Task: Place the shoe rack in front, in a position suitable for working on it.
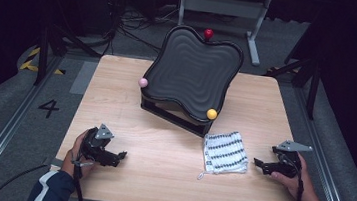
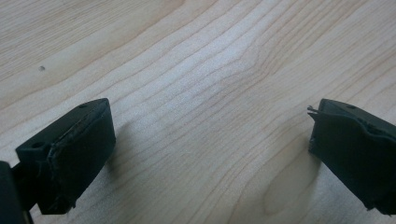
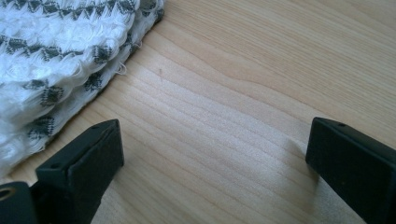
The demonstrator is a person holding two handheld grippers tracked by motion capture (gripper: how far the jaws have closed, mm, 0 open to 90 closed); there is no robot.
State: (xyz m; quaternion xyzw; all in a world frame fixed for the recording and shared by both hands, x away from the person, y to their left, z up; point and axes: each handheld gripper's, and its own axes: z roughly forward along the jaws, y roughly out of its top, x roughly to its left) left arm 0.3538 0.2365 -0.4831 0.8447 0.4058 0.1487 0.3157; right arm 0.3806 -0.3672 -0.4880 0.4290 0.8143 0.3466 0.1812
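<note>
Resting low: both hands sit near the front edge of the tabletop (image 1: 168,180), one at each side.
Left hand: the left tongs (image 1: 121,154) lie close over the bare wood, with the tips turned toward the middle.
Left tongs jaws: they are spread wide with nothing between them.
Right hand: the right tongs (image 1: 257,162) point left, toward the cloth (image 1: 225,152).
Right tongs jaws: they are spread wide too, and hold nothing.
Cloth place: it lies flat on the tabletop, just beside the right tongs and in front of the black tray (image 1: 189,76).
Cloth look: it is white with rows of small dark marks, folded into a thick square, and looks soft and fluffy.
Gap: the cloth edge is near one jaw in the right gripper view, but I cannot tell if they touch.
</note>
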